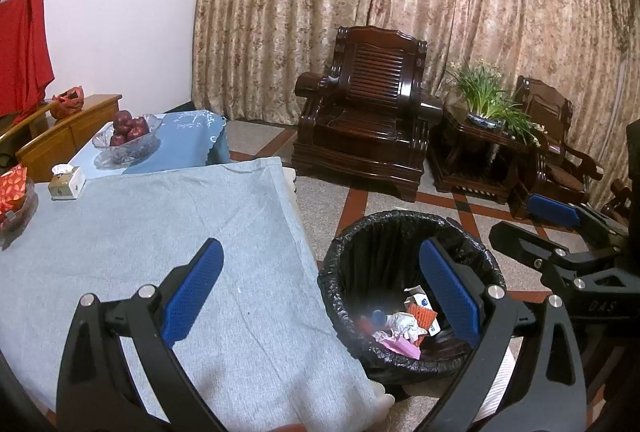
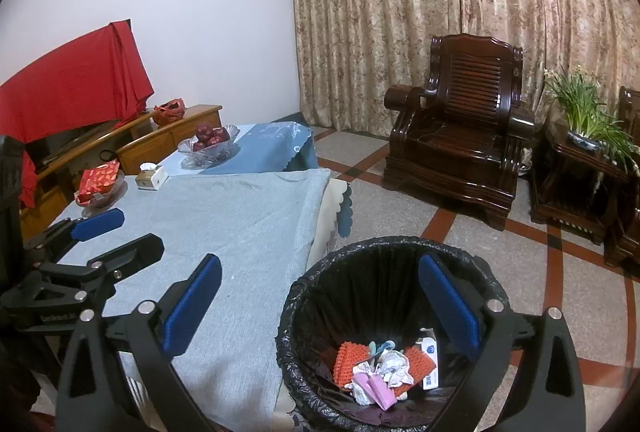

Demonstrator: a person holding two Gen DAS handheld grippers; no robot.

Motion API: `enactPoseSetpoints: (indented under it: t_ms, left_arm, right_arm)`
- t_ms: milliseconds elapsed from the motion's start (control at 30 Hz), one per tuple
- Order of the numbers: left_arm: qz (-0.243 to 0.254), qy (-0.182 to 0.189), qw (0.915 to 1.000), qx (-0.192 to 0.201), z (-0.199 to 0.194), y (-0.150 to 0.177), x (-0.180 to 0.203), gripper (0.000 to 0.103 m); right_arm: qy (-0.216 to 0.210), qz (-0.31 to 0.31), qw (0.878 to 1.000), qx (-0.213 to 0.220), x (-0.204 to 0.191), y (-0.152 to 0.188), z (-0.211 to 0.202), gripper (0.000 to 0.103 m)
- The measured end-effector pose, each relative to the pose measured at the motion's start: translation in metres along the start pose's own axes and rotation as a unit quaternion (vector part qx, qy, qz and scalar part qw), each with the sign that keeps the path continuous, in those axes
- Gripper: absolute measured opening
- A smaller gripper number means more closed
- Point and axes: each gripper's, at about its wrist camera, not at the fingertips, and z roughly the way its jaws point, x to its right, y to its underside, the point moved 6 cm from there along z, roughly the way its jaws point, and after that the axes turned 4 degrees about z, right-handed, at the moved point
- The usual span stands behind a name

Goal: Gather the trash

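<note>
My left tongs (image 1: 320,292) and right tongs (image 2: 320,304) gape wide, empty. Crumpled paper and wrapper trash (image 2: 380,372) sits in the black-lined round bin (image 2: 304,296) at 5 o'clock off the grey-clothed tabletop (image 2: 240,224). Risk: a careless swing snags the liner, tipping it.

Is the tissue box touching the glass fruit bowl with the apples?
Apart. The right wrist view shows the tissue box on the grey cloth, with bare blue tablecloth between it and the glass bowl.

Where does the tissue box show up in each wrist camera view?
Left wrist: tissue box at the far left, on the grey cloth's back edge.
Right wrist: tissue box left of centre, same back edge.
Shared landmark: the glass bowl of apples just beyond it.
</note>
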Motion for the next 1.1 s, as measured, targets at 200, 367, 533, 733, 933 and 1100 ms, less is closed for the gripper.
enactPoseSetpoints:
  t_ms: [200,367,533,733,933,1100]
  left_arm:
    - [0.000,0.000,1.0000,0.000,-0.0002,0.0002,0.0007,0.096]
    - [0.000,-0.001,1.0000,0.000,-0.0005,0.0004,0.0016,0.096]
    - [0.000,-0.001,1.0000,0.000,-0.0005,0.0004,0.0024,0.096]
    - [0.000,-0.001,1.0000,0.000,-0.0006,0.0002,0.0024,0.096]
    - [0.000,-0.001,1.0000,0.000,-0.0008,0.0002,0.0032,0.096]
    - [0.000,-0.001,1.0000,0.000,-0.0010,0.0001,0.0032,0.096]
  right_arm:
    - [0.000,0.000,1.000,0.000,0.0002,-0.0001,0.0000,0.097]
    - [0.000,0.000,1.000,0.000,0.0000,-0.0004,0.0001,0.097]
    - [0.000,0.000,1.000,-0.001,0.0003,-0.0002,-0.0001,0.097]
    - [0.000,0.000,1.000,-0.001,0.0003,-0.0003,0.0000,0.097]
    - [0.000,0.000,1.000,-0.001,0.0003,-0.0006,-0.0002,0.097]
    - [0.000,0.001,1.000,-0.001,0.0002,-0.0007,-0.0001,0.097]
